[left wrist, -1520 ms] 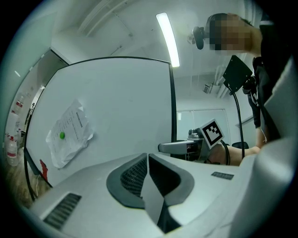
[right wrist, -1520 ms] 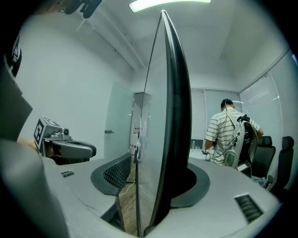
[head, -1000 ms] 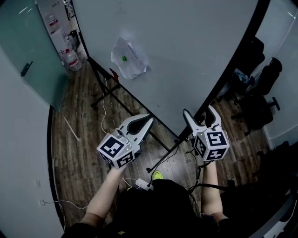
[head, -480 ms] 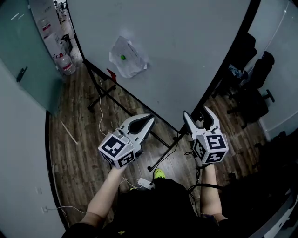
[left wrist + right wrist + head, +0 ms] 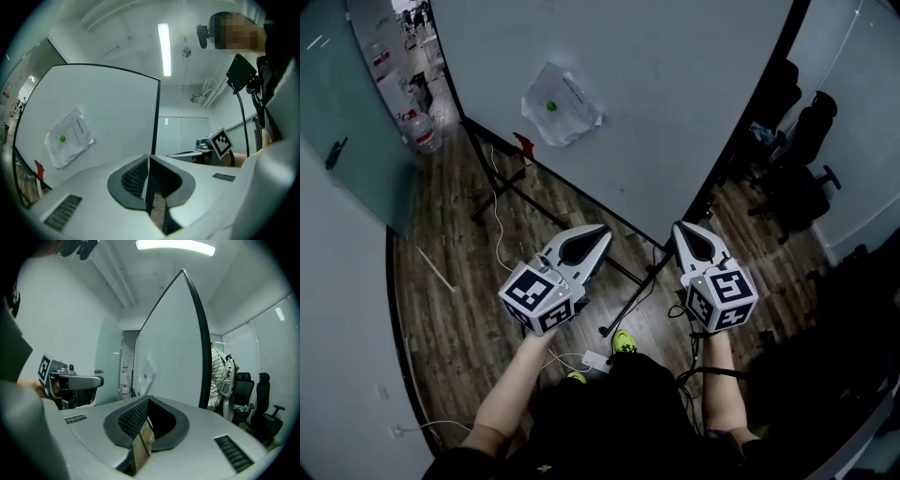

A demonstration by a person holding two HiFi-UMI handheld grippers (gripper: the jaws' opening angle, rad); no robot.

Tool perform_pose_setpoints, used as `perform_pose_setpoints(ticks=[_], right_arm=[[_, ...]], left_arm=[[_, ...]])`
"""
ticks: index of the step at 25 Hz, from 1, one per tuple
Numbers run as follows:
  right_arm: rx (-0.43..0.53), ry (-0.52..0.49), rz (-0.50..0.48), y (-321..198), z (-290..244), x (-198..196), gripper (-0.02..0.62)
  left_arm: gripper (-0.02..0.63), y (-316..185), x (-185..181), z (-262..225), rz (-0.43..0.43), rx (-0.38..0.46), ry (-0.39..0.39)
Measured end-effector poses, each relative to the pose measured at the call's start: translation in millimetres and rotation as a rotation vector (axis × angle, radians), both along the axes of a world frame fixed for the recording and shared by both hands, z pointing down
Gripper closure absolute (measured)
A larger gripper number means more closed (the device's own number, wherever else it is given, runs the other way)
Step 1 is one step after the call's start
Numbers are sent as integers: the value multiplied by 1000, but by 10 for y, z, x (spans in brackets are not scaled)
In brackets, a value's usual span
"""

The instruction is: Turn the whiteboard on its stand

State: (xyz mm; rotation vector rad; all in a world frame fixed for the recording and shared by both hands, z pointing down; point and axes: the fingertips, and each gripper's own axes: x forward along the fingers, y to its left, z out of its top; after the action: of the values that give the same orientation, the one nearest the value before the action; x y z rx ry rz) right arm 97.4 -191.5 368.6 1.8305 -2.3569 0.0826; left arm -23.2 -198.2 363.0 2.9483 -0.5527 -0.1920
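Nearby, office chairs (image 5: pixel 802 187) stand beside the whiteboard (image 5: pixel 675 94).

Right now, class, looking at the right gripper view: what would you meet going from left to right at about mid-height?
left gripper → glass door → paper sheet → whiteboard's black edge → person in a striped shirt → black office chairs

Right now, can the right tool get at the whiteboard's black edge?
Probably yes: the whiteboard's black edge stands just ahead of the right tool, with nothing between them. Its jaws have just closed on nothing, so it could push, not grip.
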Motion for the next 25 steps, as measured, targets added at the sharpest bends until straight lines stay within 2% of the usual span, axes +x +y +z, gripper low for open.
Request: perform_pose_setpoints(ticks=[14,20,25], right_arm=[[-38,-21,8,713,27,-678,598],[-33,-19,-4,858,5,-808,598],[-33,-21,-22,985,31,-797,598]], left_arm=[[594,657,-382,30,114,-24,15],[594,810,-546,-34,96,-11,16],[595,919,-538,-58,75,-2,16]])
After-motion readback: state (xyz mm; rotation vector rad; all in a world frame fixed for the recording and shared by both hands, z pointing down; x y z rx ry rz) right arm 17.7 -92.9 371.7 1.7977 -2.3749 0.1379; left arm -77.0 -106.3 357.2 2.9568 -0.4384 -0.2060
